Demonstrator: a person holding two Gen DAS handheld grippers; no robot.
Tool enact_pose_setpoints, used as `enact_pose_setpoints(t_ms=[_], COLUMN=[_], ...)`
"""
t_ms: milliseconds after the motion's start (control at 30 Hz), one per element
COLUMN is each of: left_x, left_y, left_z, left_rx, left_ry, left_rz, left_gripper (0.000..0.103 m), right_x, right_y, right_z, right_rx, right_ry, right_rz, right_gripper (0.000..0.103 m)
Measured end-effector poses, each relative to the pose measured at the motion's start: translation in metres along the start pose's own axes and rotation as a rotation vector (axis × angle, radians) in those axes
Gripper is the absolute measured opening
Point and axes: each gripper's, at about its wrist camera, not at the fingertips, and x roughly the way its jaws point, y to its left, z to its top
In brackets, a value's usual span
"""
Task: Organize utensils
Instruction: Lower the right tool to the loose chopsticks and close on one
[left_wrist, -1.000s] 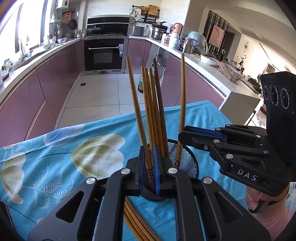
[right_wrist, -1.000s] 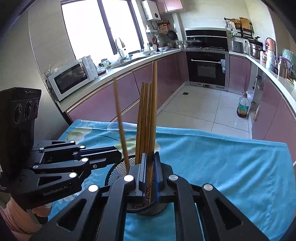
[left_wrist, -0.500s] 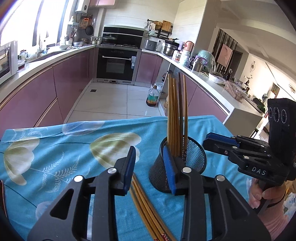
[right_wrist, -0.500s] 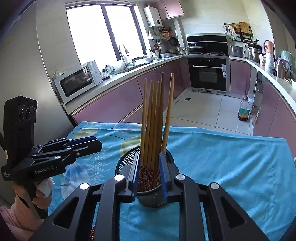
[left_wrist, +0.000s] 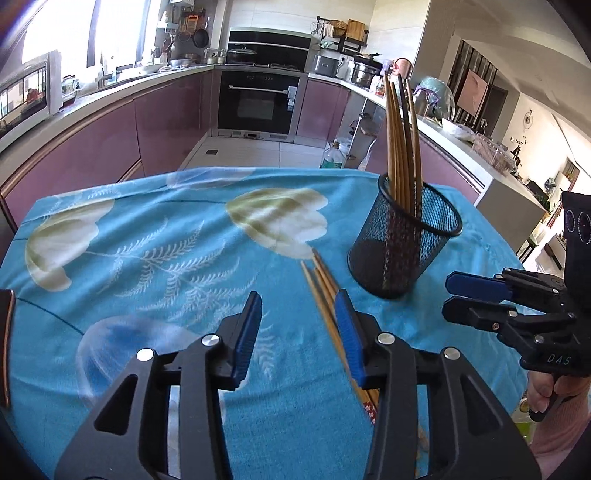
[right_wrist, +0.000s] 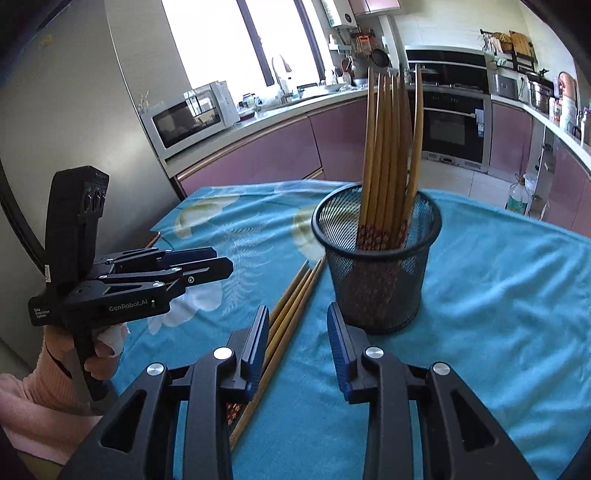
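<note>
The left claw (left_wrist: 297, 332) is opening, its blue pads apart over the blue flowered cloth (left_wrist: 155, 251), gripping nothing; loose chopsticks (left_wrist: 321, 284) on the surface run under its right pad. The right claw (right_wrist: 297, 341) is opening too, nothing between its pads, the loose chopsticks passing by its left pad. Beyond both, toward the surface's far edge, a black mesh cup (right_wrist: 380, 273) holds upright chopsticks (right_wrist: 388, 147).

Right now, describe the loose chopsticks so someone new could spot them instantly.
On the blue floral tablecloth stands a black mesh cup holding upright chopsticks. The loose chopsticks lie flat on the cloth at its base, a small bundle running diagonally toward the cameras. Only these lie down; the rest stand in the cup.
</note>
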Motion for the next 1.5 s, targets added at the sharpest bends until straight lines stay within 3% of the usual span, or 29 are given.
enact_pose_setpoints(t_ms=[167,300,900,1233,1333,1500], left_x=[0.008,0.012,0.032,0.040,0.040,0.038], left_y=[0.001,0.001,-0.022,-0.028,-0.028,-0.025], left_z=[-0.024,-0.035,-0.039,-0.037,-0.037,-0.038], left_rx=[-0.014,-0.026,0.045,0.075,0.080,0.074], left_ry=[0.051,0.077,0.128,0.145,0.147,0.149], left_rz=[-0.013,-0.021,-0.035,-0.014,-0.009,0.004], left_gripper=[0.042,0.042,0.042,0.040,0.038,0.026], right_x=[0.031,0.044,0.045,0.044,0.044,0.044], right_y=[0.010,0.016,0.017,0.012,0.012,0.013], right_z=[-0.020,-0.026,-0.030,-0.030,-0.029,-0.029], right_rx=[0.012,0.024,0.014,0.021,0.021,0.016], right_ry=[0.100,0.130,0.137,0.138,0.138,0.138], right_rz=[-0.008,-0.022,-0.117,-0.106,-0.104,-0.108], right_gripper=[0.031,0.030,0.029,0.029,0.029,0.029])
